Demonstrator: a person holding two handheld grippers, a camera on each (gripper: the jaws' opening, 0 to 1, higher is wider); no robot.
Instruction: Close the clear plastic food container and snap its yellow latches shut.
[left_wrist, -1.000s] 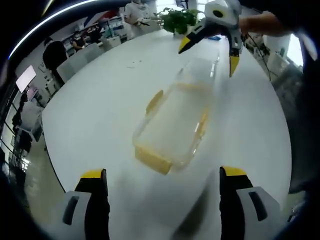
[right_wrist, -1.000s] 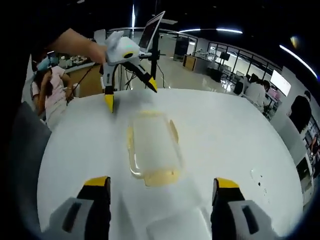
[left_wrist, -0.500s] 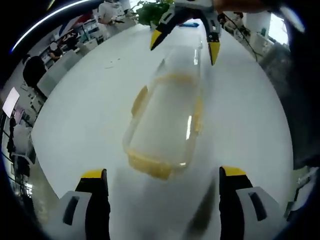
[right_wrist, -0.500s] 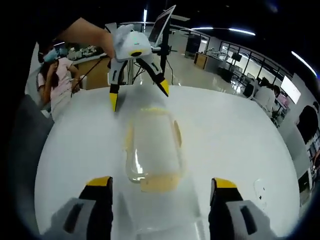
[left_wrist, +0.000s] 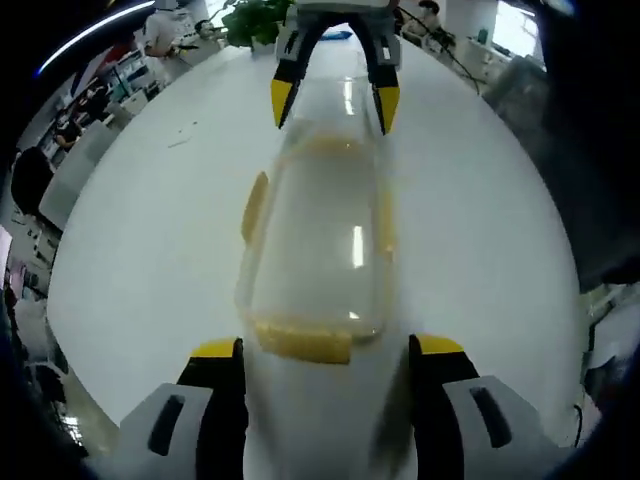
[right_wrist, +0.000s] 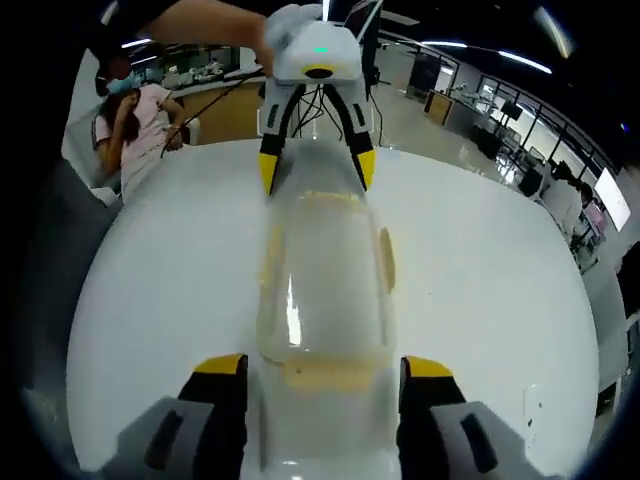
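- While both claws face each other across the white round surface (left_wrist: 150, 230), the clear plastic food container (left_wrist: 315, 240) lies lengthwise between them, one short end toward each.
- Left claw (left_wrist: 325, 350): jaws set wide, either side of the near short end, tips just beside the near yellow latch (left_wrist: 300, 340). Nothing gripped.
- Right claw (right_wrist: 322, 368): jaws also wide, straddling its own near end, where a yellow end latch (right_wrist: 330, 372) sits between the tips. Nothing gripped.
- From the right gripper view the left claw (right_wrist: 315, 165) shows at the far end, yellow tips on either side of the container (right_wrist: 322, 275); from the left gripper view the right claw (left_wrist: 335, 100) shows the same way.
- Side latches: one yellow latch on a long side (left_wrist: 254, 205), another on the opposite long side (right_wrist: 386, 262). Both look flared out rather than snapped, but blur makes that unsure.
- Lid looks to be resting on the container; whether it is fully seated, cannot tell through the clear plastic.
- Step in hand, my read: approach and line-up at the two end latches, no latch pressed yet.
- Next move calls for: press the lid flat, then push each end latch down and in against the container wall until it clicks, the opposite claw bracing so the container doesn't slide on the smooth surface. Side latches after that.
- Risk: light clear plastic, likely to skid or tip if pushed from one end alone.
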